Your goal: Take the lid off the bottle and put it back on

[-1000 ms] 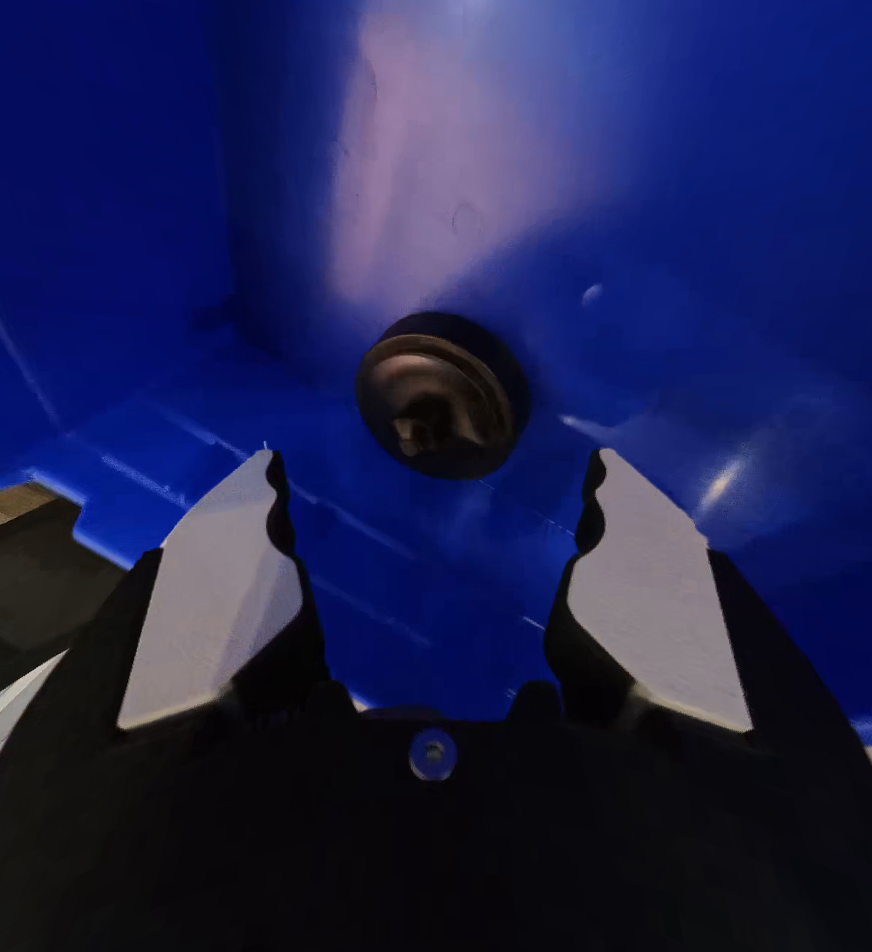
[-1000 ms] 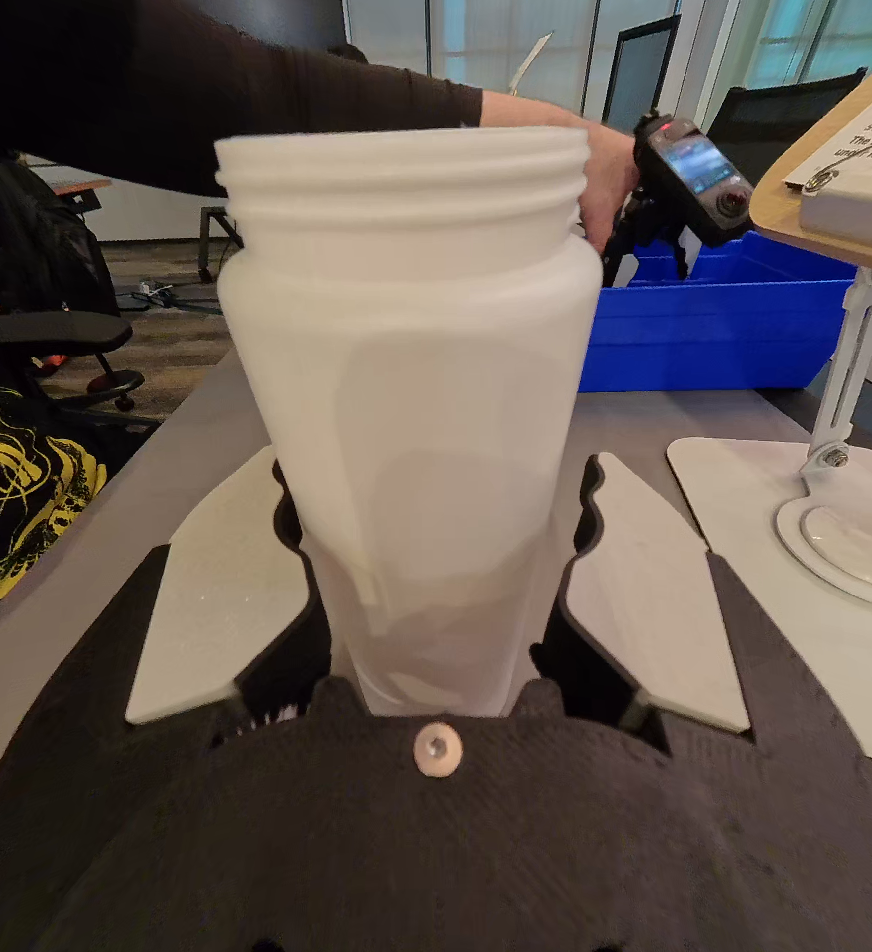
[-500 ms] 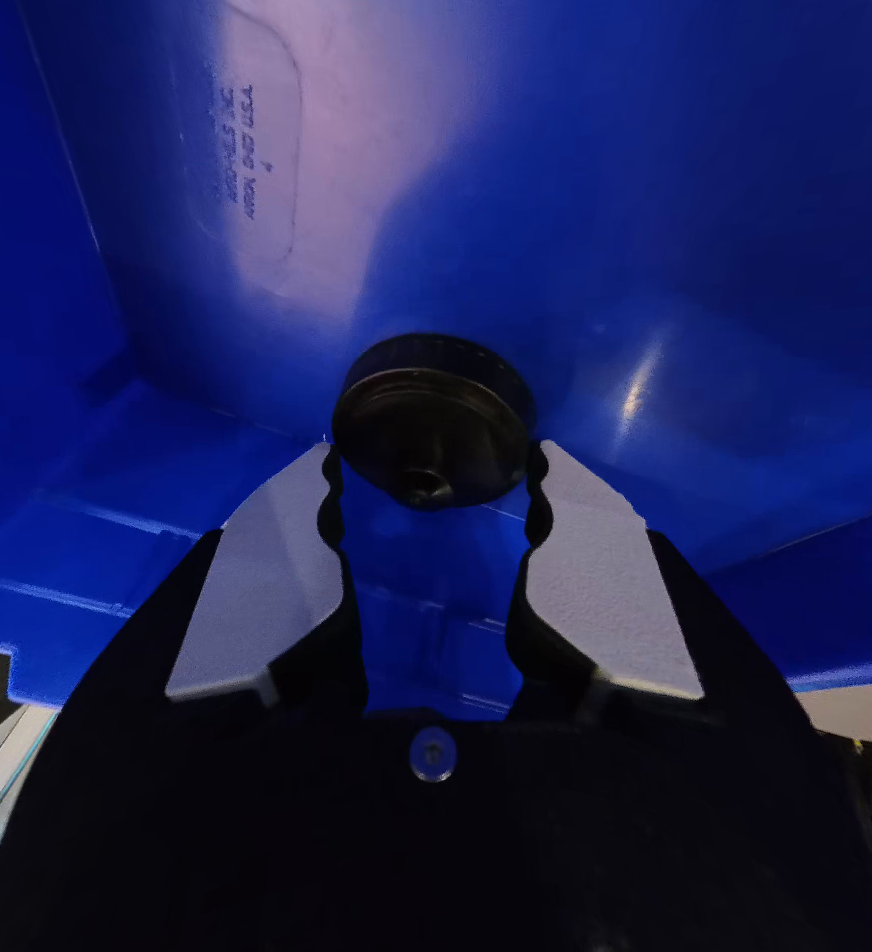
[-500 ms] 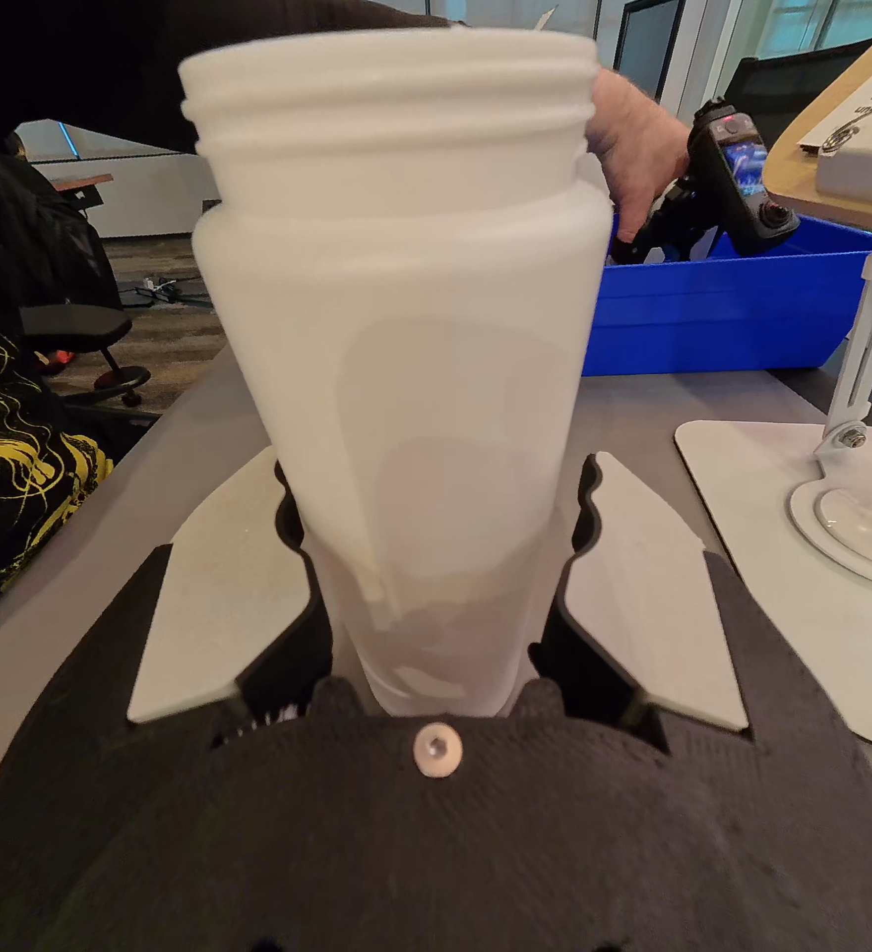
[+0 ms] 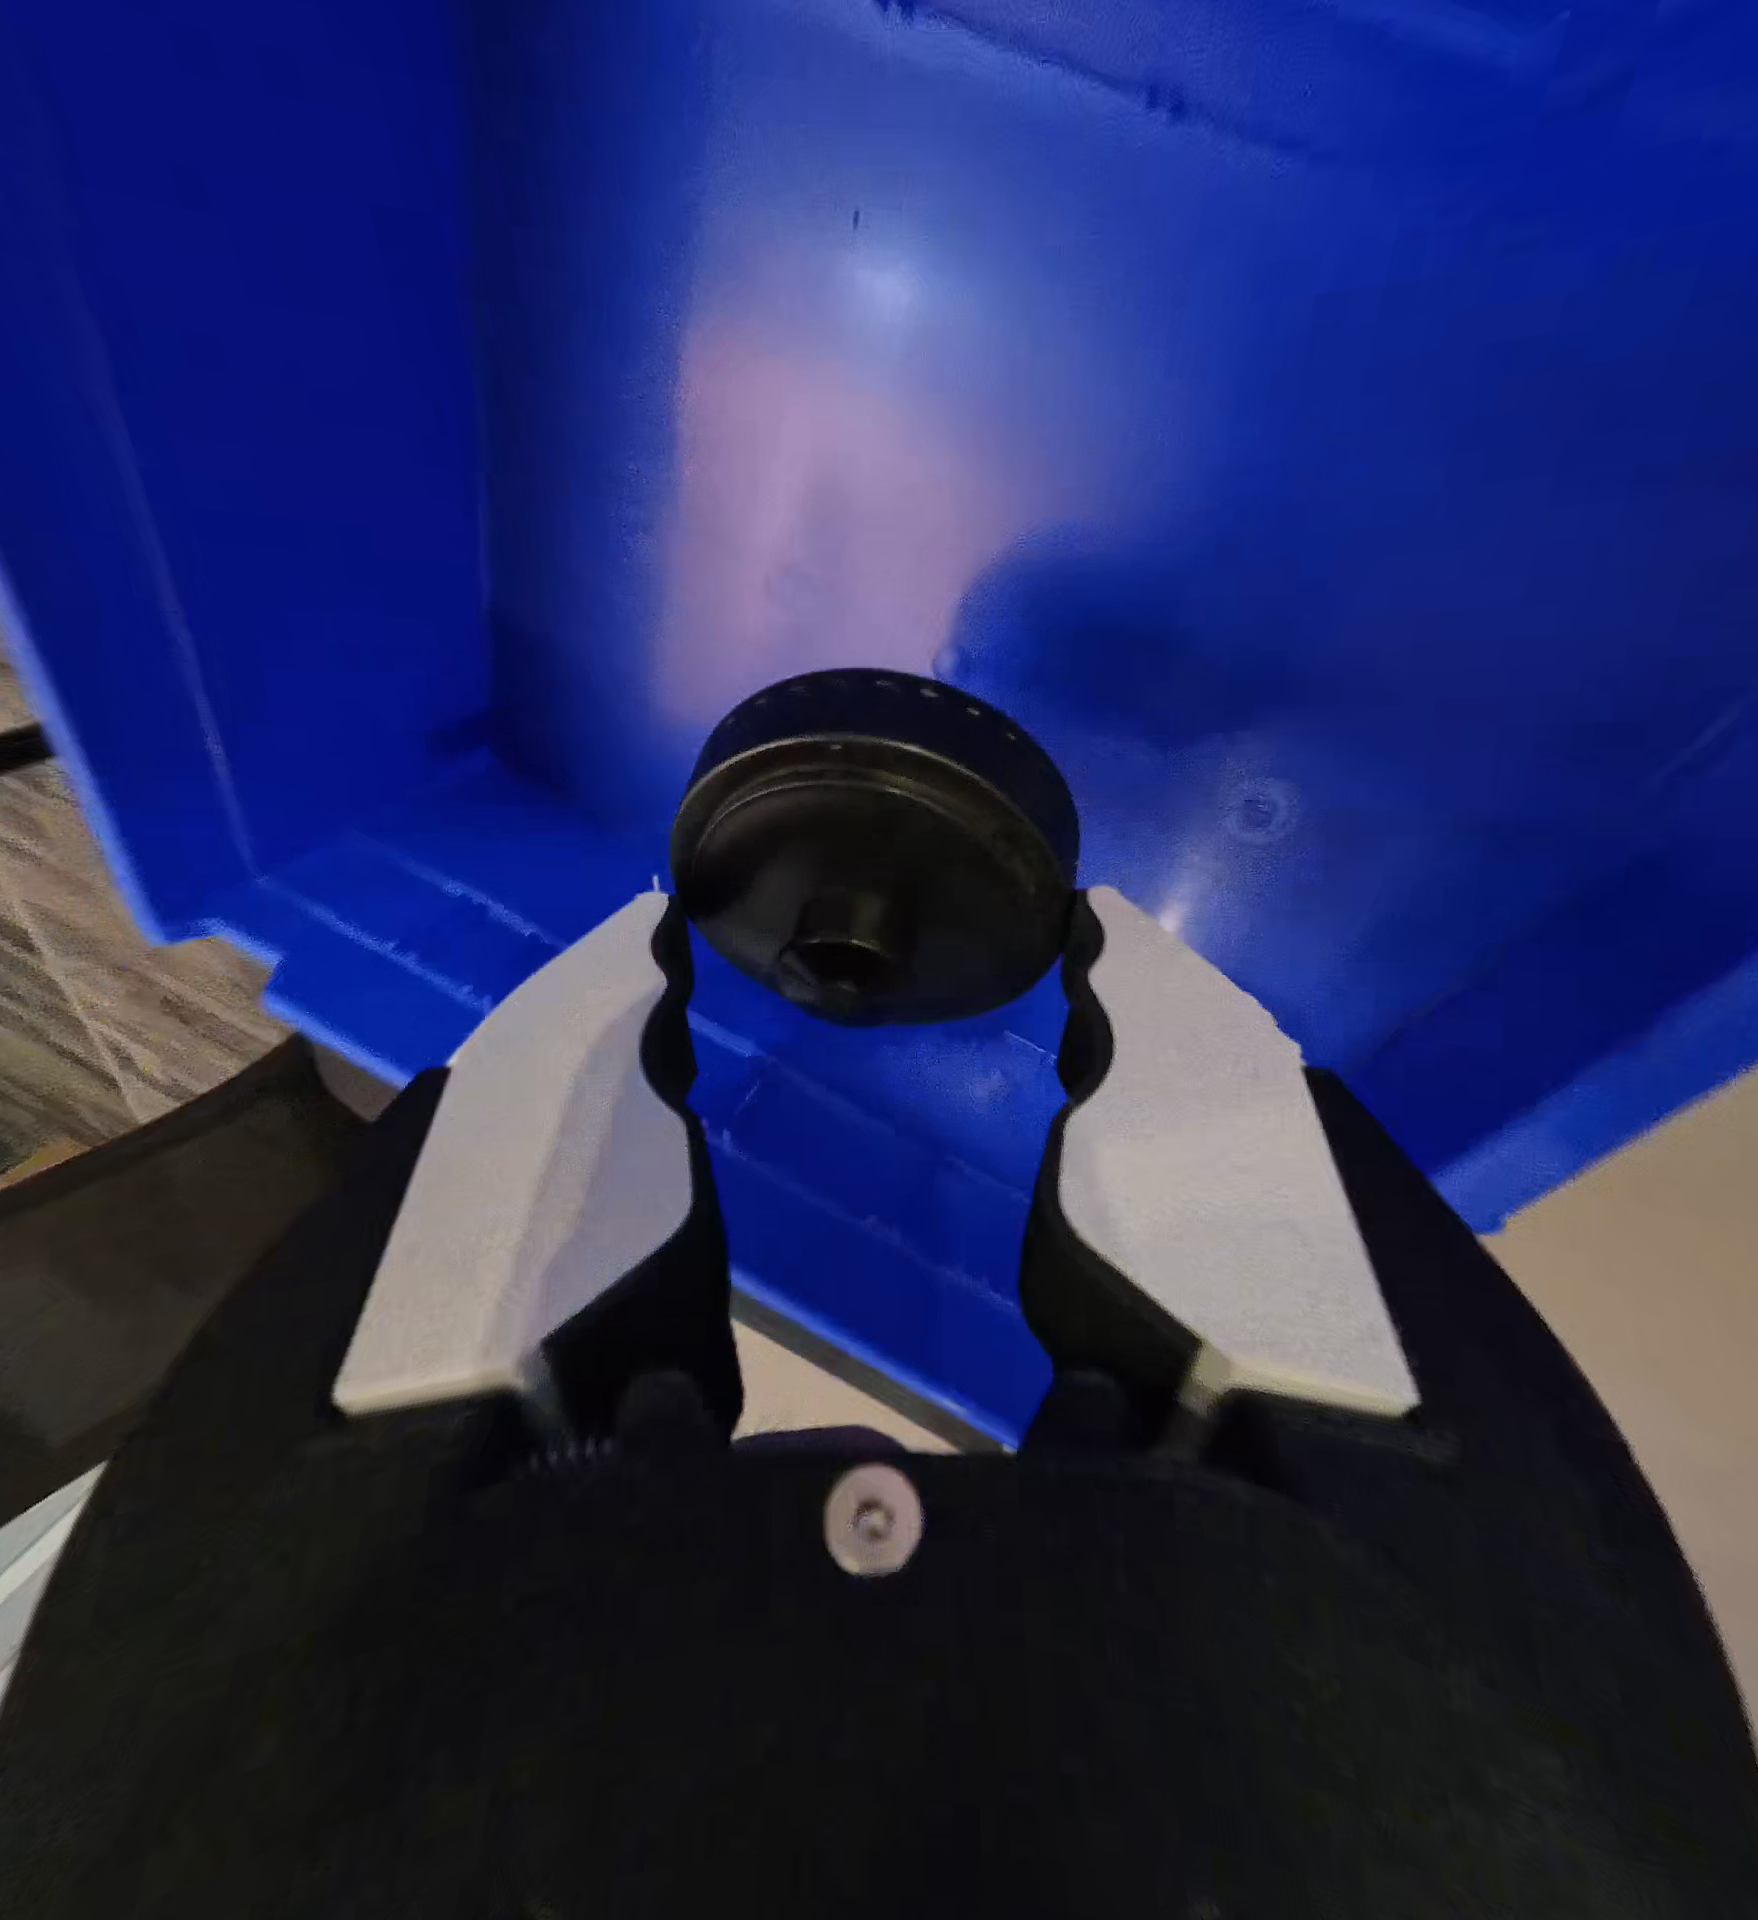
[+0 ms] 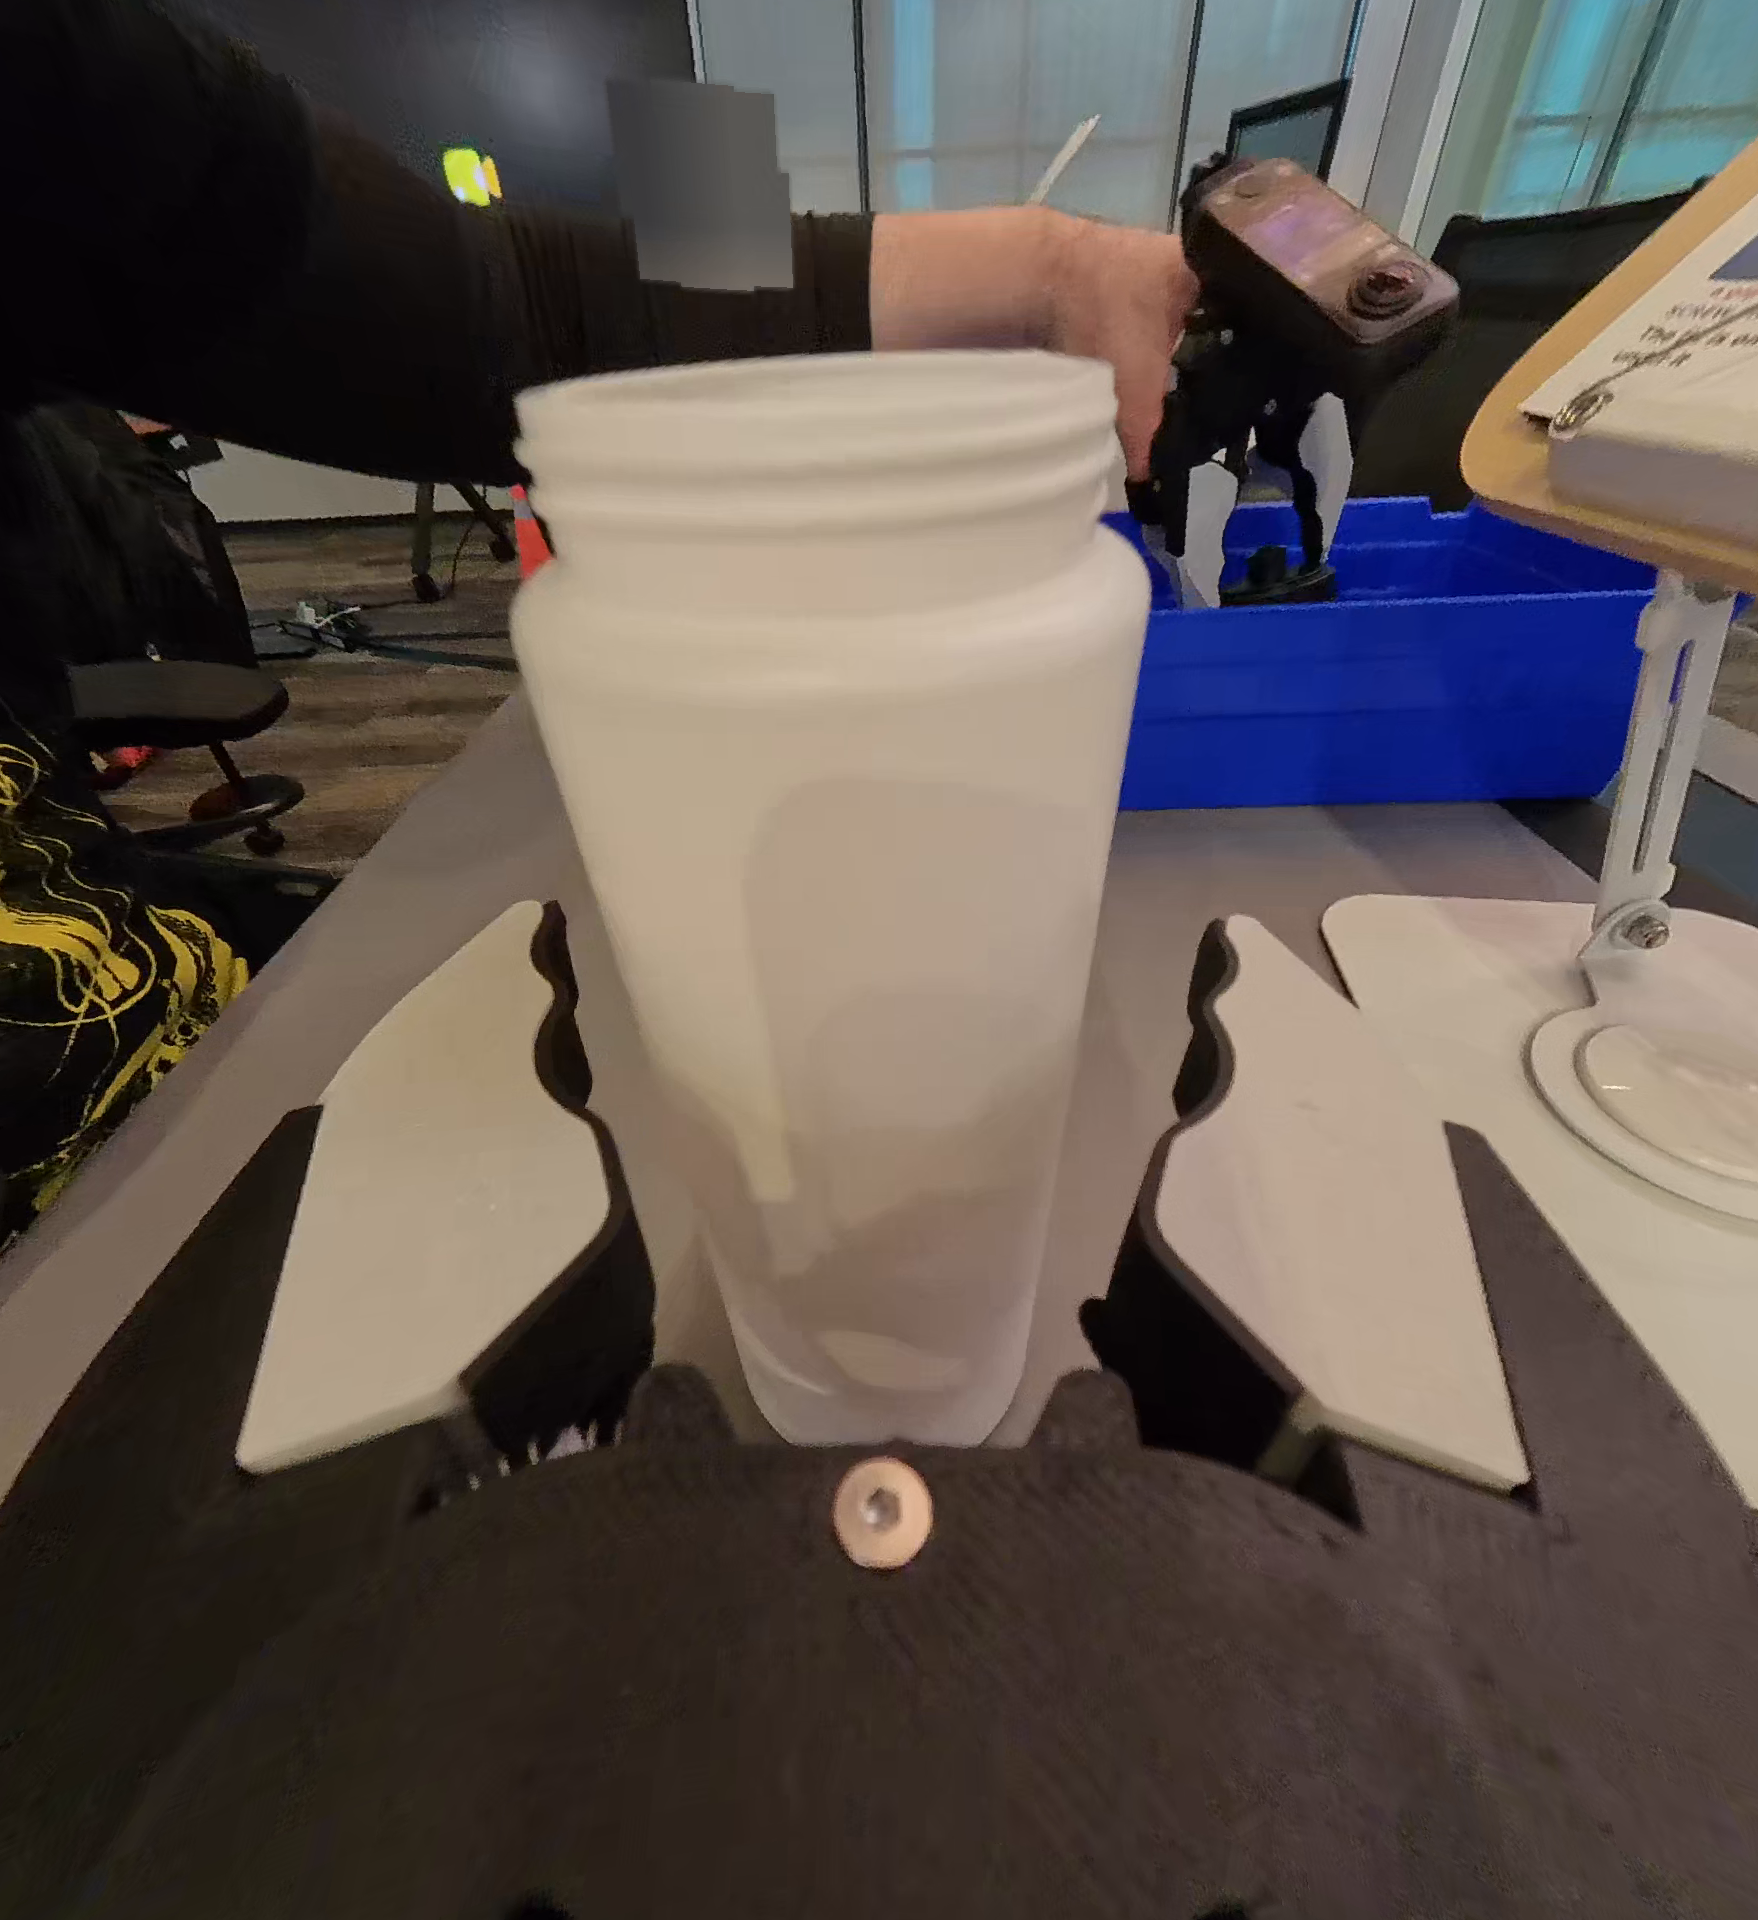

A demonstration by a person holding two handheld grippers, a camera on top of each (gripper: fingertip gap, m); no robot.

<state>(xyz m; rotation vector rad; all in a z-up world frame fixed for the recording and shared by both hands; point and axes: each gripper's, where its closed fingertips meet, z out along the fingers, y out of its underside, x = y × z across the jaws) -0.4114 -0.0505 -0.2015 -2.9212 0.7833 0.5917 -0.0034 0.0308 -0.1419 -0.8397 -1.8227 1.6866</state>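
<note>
Lid (image 5: 870,862) now lifted from bin (image 5: 1270,416), pinched in left hand-held gripper (image 5: 870,935); right hand-held gripper (image 6: 880,997) around bottle (image 6: 823,831)

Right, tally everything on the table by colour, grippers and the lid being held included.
White: 2, the bottle and the stand base
Blue: 1, the bin
Black: 3, the lid, left gripper, right gripper
Total: 6

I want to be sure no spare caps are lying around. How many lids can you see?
1. The dark lid sits between the fingertips of the left tongs over the blue bin. The bin's floor is partly hidden, so others may be out of sight.
</note>
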